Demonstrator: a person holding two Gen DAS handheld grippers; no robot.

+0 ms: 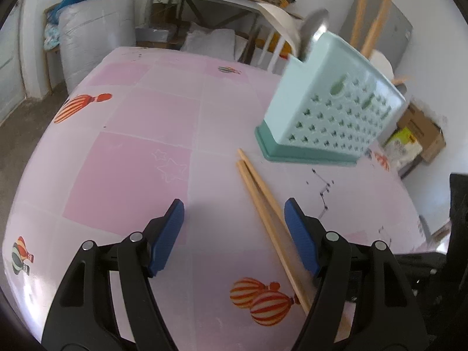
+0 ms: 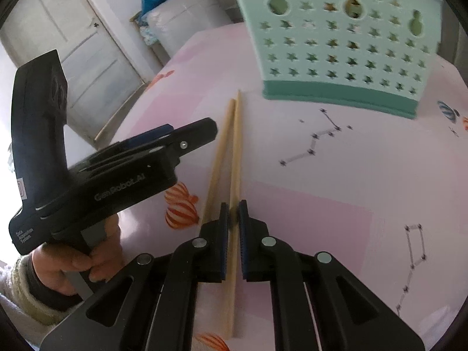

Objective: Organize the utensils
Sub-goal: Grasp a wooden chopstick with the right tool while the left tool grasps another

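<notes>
Right gripper (image 2: 234, 215), black with blue pads, pinched tight on one of two pale wooden chopsticks (image 2: 235, 158), gripping well back from the tip. Looks a sensible hold for lifting it tip-first toward the holder. Its twin, the second pale wooden chopstick (image 2: 218, 158), lying flat just beside on the left, the two converging toward their far ends, outside the pads and apparently free.

Left gripper (image 1: 234, 228) spread wide over the pink balloon-print tablecloth (image 1: 131, 161), nothing between the pads, hovering near the pair; probably waiting its turn. Seen from the right wrist view held in a hand (image 2: 73, 260) with a pale fleecy sleeve.

Mint-green perforated plastic utensil holder (image 1: 330, 102) standing upright on its darker green base beyond the chopstick tips, close but apart. Already loaded: a metal spoon (image 1: 314, 32) poking from the left end, two wooden sticks (image 1: 371, 14) rising behind.

Hard to say whether the pinched chopstick has left the cloth. Its near end cut off behind the jaws. Holder compartments hidden; interior barely glimpsed through star holes. Holder blurred in both views.
</notes>
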